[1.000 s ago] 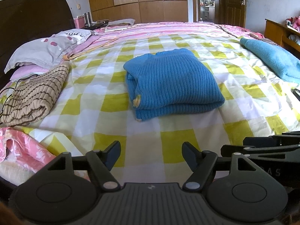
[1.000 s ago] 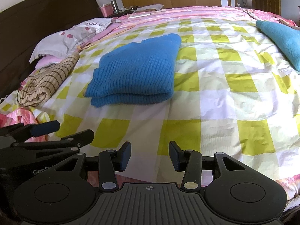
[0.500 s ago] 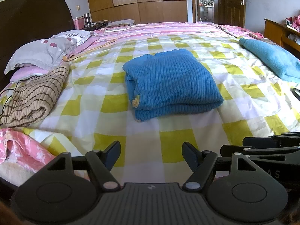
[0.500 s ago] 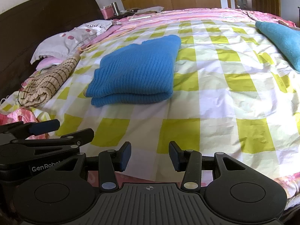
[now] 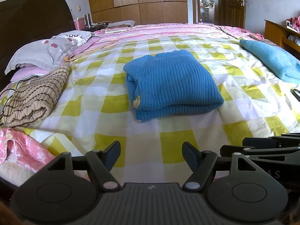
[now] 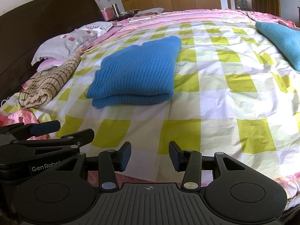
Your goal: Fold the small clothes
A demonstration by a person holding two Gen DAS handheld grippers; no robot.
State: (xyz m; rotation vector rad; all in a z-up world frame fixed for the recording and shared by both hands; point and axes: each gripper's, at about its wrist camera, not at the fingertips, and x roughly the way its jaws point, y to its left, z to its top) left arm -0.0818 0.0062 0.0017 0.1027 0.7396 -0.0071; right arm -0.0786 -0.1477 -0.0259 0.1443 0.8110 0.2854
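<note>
A blue ribbed knit sweater (image 5: pixel 170 82) (image 6: pixel 138 69) lies folded into a flat rectangle in the middle of the yellow-and-white checked bedspread (image 5: pixel 105 101) (image 6: pixel 221 101). My left gripper (image 5: pixel 151 152) hangs open over the near edge of the bed, well short of the sweater, with nothing between its fingers. Beside it on the right, my right gripper (image 6: pixel 150 154) is also open and empty, above the sheet's front hem. Each gripper shows at the edge of the other's view.
A folded tan striped knit (image 5: pixel 35 95) (image 6: pixel 50 82) lies at the left near grey pillows (image 5: pixel 46 52). A teal towel (image 5: pixel 270 61) (image 6: pixel 283 39) lies at the right. Pink floral cloth (image 5: pixel 20 148) bunches at the near left corner. A dark headboard (image 6: pixel 37 24) stands at the left.
</note>
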